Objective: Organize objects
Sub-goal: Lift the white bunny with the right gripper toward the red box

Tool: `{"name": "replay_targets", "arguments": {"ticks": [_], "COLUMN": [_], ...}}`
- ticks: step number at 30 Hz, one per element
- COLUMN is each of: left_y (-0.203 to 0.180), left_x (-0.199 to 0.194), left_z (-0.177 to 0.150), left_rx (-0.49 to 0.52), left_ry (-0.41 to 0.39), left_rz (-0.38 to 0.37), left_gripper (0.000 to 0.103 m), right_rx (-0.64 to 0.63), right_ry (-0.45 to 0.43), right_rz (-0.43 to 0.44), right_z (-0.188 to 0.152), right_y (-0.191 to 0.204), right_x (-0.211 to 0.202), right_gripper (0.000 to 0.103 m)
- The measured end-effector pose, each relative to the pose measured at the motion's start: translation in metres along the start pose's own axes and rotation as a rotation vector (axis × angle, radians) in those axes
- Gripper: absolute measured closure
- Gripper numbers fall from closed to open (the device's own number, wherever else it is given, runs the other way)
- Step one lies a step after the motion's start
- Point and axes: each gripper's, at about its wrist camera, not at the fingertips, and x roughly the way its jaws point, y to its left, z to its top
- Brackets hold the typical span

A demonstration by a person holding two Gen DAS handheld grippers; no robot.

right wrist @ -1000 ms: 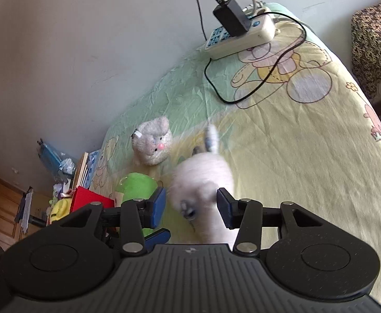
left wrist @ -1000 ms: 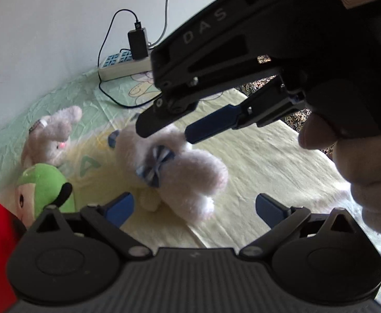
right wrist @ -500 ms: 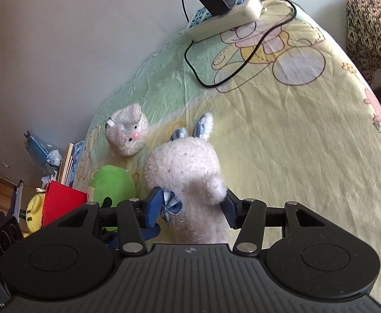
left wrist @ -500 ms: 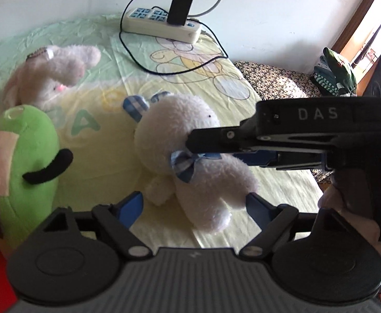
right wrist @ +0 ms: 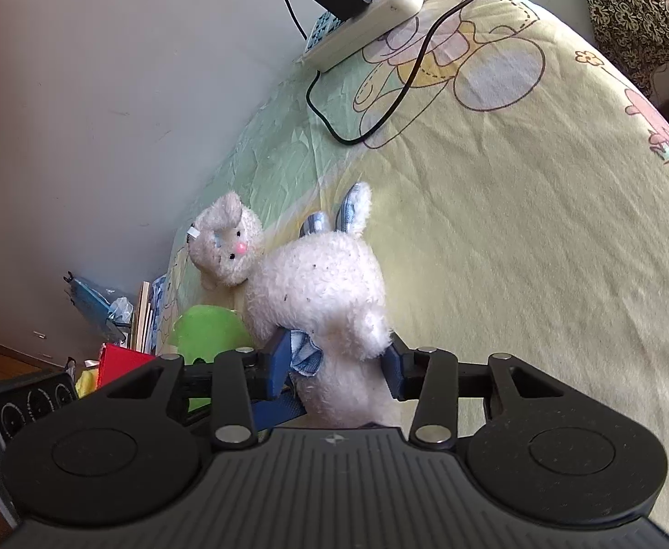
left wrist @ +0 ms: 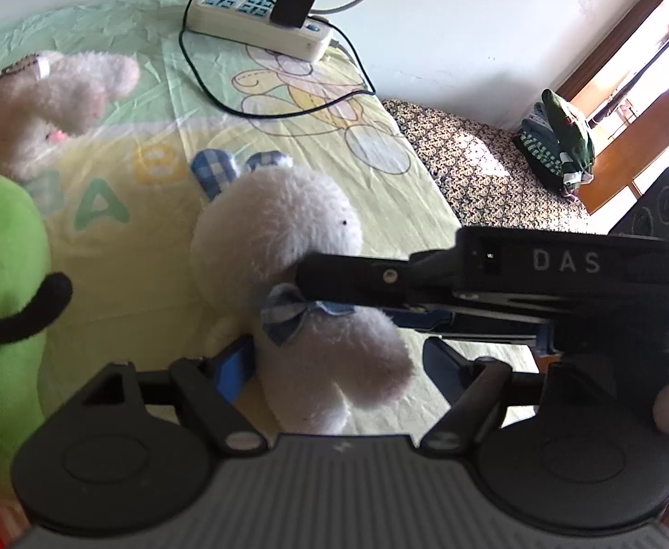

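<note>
A white plush bunny (left wrist: 279,238) with blue checked ears and a blue bow lies on the yellow-green bed sheet (right wrist: 517,251). My left gripper (left wrist: 339,366) is shut on its lower body, one blue pad on each side. My right gripper (right wrist: 337,366) has its jaws closing on the bunny (right wrist: 321,288) just behind the bow, and both pads press into the fur. In the left wrist view the right gripper's black housing (left wrist: 563,270) reaches in from the right across the bunny's neck. A blue finger (right wrist: 279,411) of the left gripper shows under the bunny.
A beige plush bunny (left wrist: 46,105) and a green plush toy (left wrist: 0,297) lie to the left. A power strip (left wrist: 261,23) with a charger and black cable sits by the wall. A patterned cushion (left wrist: 472,160) borders the bed's right side. Red box (right wrist: 124,361) and books stand beyond the toys.
The left gripper's fingers came together around the bunny's lower body and its view rolled level. The right gripper sank and narrowed onto the bunny behind the bow.
</note>
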Motion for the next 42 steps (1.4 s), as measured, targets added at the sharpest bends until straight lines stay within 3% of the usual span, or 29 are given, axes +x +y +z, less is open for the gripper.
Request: {"name": "replay_targets", "arguments": {"ticks": [8, 19, 29, 42], "left_y": [-0.010, -0.043, -0.069, -0.083], "left_x": [-0.016, -0.051, -0.097, -0.159], "left_z": [-0.009, -0.040, -0.076, -0.102], "left_rx": [0.026, 0.067, 0.055, 0.066], "left_ry": [0.009, 0.016, -0.048, -0.167], "left_rz": [0.008, 0.103, 0.161, 0.314], "left_gripper": [0.026, 0.026, 0.026, 0.026], "right_rx": [0.001, -0.113, -0.189, -0.309], "right_ry": [-0.001, 0.015, 0.057, 0.104], "right_rz": [0.010, 0.011, 0.077, 0.197], "right_z": [-0.016, -0.054, -0.084, -0.105], "right_y": [0.006, 0.036, 0.060, 0.104], "right_x": [-0.014, -0.043, -0.070, -0.079], "right_gripper": [0.064, 0.064, 0.064, 0.064]}}
